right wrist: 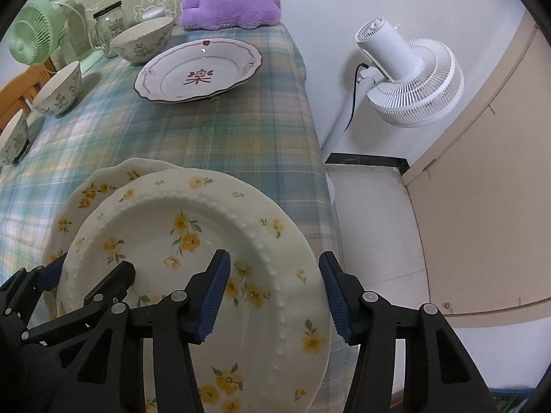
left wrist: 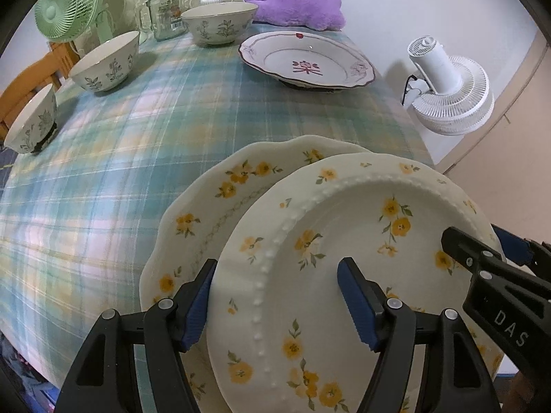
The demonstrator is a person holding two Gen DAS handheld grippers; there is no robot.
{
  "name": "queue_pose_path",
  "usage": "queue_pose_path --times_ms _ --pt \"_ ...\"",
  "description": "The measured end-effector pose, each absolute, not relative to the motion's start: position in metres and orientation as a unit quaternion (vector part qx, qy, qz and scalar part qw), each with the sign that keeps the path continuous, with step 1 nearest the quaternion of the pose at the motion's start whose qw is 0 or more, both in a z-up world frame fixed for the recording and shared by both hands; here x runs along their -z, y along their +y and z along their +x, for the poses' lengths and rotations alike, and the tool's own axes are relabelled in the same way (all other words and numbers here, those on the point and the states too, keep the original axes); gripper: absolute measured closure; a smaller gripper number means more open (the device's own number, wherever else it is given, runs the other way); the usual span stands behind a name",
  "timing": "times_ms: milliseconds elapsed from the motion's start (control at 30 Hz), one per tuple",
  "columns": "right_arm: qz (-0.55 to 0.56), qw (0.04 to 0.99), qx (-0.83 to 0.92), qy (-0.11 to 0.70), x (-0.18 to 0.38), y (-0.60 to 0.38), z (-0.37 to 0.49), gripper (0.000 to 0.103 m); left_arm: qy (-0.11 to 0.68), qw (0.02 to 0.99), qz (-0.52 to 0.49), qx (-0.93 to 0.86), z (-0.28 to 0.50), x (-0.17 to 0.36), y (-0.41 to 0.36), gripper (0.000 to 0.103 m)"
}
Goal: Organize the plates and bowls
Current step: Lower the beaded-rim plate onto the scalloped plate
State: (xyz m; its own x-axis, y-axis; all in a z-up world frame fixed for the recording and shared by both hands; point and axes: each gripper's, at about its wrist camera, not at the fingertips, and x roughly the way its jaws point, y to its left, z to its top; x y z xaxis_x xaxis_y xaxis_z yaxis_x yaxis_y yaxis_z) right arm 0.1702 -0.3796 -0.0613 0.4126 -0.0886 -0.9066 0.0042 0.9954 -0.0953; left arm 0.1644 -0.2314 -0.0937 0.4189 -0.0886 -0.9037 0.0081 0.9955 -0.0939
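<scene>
- The top plate (left wrist: 347,275) is cream, scattered with yellow flowers on green leaves, and has a raised beaded ring.
- The scalloped plate (left wrist: 220,206) under it is the same cream with yellow blossoms.
- The far plate (left wrist: 306,58) is white, with a dark brownish-purple rim line and a red character in its middle.
- The three bowls (left wrist: 106,62) are off-white with grey-green leaf sprigs.
- The desk (left wrist: 120,158) wears a plaid cloth of teal, pale yellow and pink.
- The plush toy (left wrist: 296,3) is lilac.
- One fan (left wrist: 69,7) is mint green, the other fan (left wrist: 451,86) white.
- The left gripper (left wrist: 275,303) and right gripper (right wrist: 275,296) are black, with blue pads (left wrist: 354,303) on the jaws.
</scene>
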Motion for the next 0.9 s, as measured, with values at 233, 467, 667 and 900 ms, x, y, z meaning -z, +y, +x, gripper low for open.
queue_pose_path --times_ms 233,467,667,900 --pt "-0.037 0.837 0.028 0.545 0.065 -0.377 0.172 0.051 0.531 0.847 0.007 0.007 0.166 0.093 -0.240 0.028" --pt "-0.038 0.842 0.029 0.538 0.062 -0.376 0.170 0.051 0.541 0.841 0.008 0.011 0.170 0.091 -0.238 0.027" --pt "-0.037 0.841 0.035 0.539 0.053 -0.382 0.163 0.052 0.539 0.842 0.009 0.017 0.167 0.082 -0.232 0.026" --pt "-0.022 0.840 0.032 0.541 0.052 -0.378 0.160 0.080 0.541 0.840 0.012 0.029 0.165 0.078 -0.226 0.026"
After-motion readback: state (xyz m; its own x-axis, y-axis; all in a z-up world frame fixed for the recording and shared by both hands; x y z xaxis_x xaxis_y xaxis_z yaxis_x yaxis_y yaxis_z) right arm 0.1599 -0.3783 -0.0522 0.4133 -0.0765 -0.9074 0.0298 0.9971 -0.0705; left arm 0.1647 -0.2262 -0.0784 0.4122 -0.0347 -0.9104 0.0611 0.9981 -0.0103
